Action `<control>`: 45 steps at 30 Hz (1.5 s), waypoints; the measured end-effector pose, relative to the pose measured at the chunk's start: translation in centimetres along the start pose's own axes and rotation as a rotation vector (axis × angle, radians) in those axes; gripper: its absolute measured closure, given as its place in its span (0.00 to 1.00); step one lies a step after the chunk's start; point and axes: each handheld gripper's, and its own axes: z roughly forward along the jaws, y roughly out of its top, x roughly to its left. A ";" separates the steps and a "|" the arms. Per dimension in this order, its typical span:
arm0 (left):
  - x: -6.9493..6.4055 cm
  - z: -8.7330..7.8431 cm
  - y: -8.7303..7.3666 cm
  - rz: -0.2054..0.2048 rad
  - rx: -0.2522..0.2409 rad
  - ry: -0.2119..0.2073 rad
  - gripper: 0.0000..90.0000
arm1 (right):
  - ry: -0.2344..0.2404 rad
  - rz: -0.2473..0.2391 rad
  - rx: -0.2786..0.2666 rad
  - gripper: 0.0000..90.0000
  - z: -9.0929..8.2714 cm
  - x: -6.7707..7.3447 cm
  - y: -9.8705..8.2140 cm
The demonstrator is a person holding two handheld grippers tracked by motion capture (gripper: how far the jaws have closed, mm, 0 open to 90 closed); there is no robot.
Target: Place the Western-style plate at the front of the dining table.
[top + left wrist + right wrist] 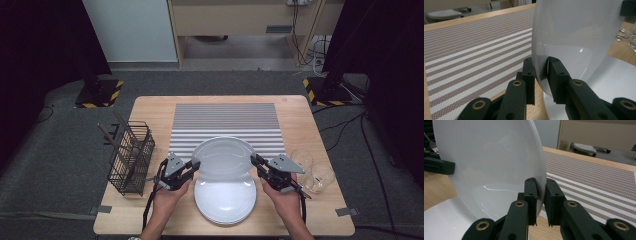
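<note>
— Plate point(223, 157) status?
— Both grippers, left point(194, 165) and right point(256, 161), were clamped on its opposite rims, holding it above the stack point(225, 200); placing it on the striped mat point(225, 122) remained.

left of my striped mat point(225, 125) stands a black wire basket point(131, 159) with utensils poking up out of it. right of the mat, near its front corner, two clear glasses point(311, 170) sit close together. all of it rests on my wooden counter point(150, 107).
</note>
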 end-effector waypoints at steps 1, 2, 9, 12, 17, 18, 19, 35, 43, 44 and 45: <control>0.0 0.0 0.0 0.002 0.000 0.002 0.84 | 0.002 -0.003 -0.001 0.90 0.0 0.0 0.0; 0.0 0.0 -0.1 0.006 0.003 0.003 0.84 | 0.004 -0.004 -0.004 0.90 -0.1 0.1 0.0; -0.2 0.0 -0.2 0.019 0.007 0.006 0.83 | 0.005 -0.021 -0.010 0.90 -0.2 0.2 0.1; -0.3 0.0 -0.2 0.026 0.009 0.007 0.83 | 0.006 -0.024 -0.010 0.90 -0.3 0.2 0.1; -0.3 -0.1 -0.2 0.027 0.010 0.010 0.84 | 0.003 -0.030 -0.014 0.90 -0.4 0.3 0.2; -0.3 -0.1 -0.2 0.028 0.010 0.011 0.84 | 0.003 -0.032 -0.015 0.90 -0.4 0.3 0.2; -0.3 -0.1 -0.2 0.029 0.009 0.012 0.84 | 0.003 -0.032 -0.017 0.90 -0.4 0.3 0.2; -0.4 0.0 -0.3 0.051 0.014 0.027 0.83 | 0.000 -0.043 -0.028 0.89 -0.4 0.4 0.2; -0.4 0.1 -0.2 0.045 0.011 0.024 0.83 | -0.002 -0.047 -0.026 0.89 -0.4 0.4 0.2; -0.3 0.1 -0.2 0.042 0.009 0.024 0.83 | -0.001 -0.046 -0.024 0.89 -0.3 0.4 0.2; -0.3 0.1 -0.2 0.039 0.010 0.023 0.83 | 0.000 -0.046 -0.025 0.89 -0.3 0.3 0.3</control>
